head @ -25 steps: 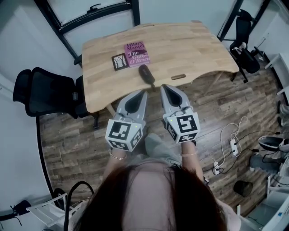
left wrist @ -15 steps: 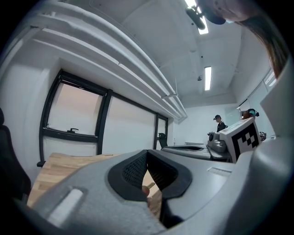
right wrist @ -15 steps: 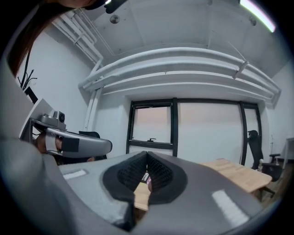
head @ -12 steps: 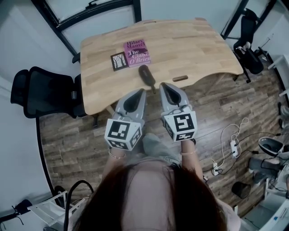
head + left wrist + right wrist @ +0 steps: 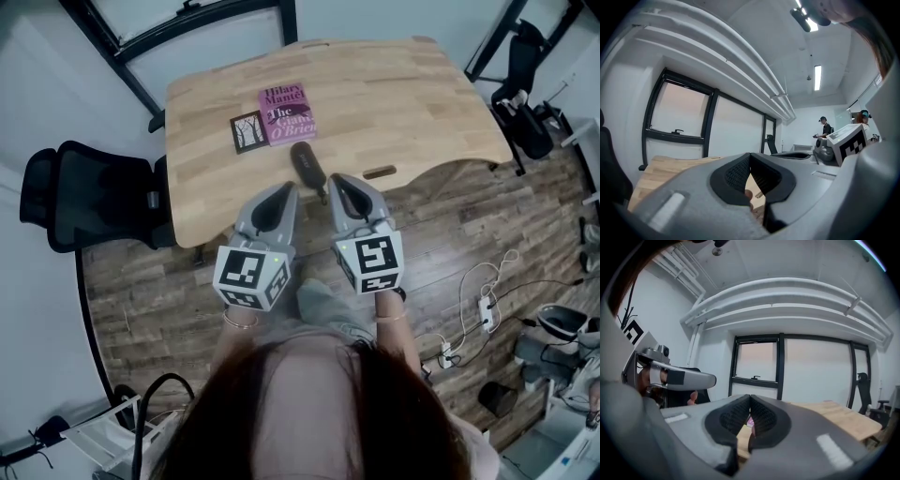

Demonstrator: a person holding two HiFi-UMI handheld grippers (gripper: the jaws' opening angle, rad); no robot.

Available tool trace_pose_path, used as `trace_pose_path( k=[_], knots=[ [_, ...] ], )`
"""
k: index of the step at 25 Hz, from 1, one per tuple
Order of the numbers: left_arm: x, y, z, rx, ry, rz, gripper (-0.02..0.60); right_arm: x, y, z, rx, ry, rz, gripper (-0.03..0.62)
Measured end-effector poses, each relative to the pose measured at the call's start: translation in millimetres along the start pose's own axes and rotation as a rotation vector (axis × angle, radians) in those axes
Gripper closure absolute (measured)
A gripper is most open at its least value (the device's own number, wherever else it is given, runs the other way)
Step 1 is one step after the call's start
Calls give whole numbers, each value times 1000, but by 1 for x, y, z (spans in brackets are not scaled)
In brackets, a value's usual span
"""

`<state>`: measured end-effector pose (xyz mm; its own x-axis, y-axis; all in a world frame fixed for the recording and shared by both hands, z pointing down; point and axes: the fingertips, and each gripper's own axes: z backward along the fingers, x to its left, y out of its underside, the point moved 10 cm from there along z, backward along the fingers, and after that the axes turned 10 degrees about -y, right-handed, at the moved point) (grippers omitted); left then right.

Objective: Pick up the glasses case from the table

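**Head view.** The glasses case (image 5: 307, 165) – dark, oblong – lies on the wooden table (image 5: 403, 103) near its front edge, set slantwise. Behind it lie a pink book (image 5: 287, 114) and, touching the book's left side, a small dark card (image 5: 248, 130). The left gripper (image 5: 285, 188) and the right gripper (image 5: 335, 179) are held side by side at the table's front edge, both pointing at the table. The case sits just beyond their tips, closer to the right one; neither grips it. A black chair (image 5: 84, 192) stands to the left of the table.

**Left gripper view.** The left gripper (image 5: 750, 155) has its jaws closed, tips meeting, with nothing clamped between them. Only bare table (image 5: 670, 168) shows past them. The marker cube (image 5: 853, 142) of the right gripper shows at the right edge. A person (image 5: 826, 126) stands far off in the room.

**Right gripper view.** The right gripper (image 5: 750, 397) has its jaws fully closed – the pads meet at the tips and hold nothing. The table (image 5: 839, 417) extends to the right, with a window (image 5: 759, 363) behind it. The left gripper (image 5: 677, 377) shows at the left.
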<state>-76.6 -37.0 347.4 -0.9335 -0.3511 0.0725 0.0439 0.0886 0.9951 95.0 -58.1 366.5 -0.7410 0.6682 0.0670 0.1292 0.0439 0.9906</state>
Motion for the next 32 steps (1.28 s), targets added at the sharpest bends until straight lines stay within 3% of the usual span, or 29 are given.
trace_pose_path(
  k=[23, 32],
  knots=[
    [66, 16, -98, 65, -54, 26, 572, -56, 33, -105, 148, -68, -32, 588],
    [87, 25, -132, 80, -64, 41, 572, -72, 56, -141, 221, -117, -56, 544]
  ],
)
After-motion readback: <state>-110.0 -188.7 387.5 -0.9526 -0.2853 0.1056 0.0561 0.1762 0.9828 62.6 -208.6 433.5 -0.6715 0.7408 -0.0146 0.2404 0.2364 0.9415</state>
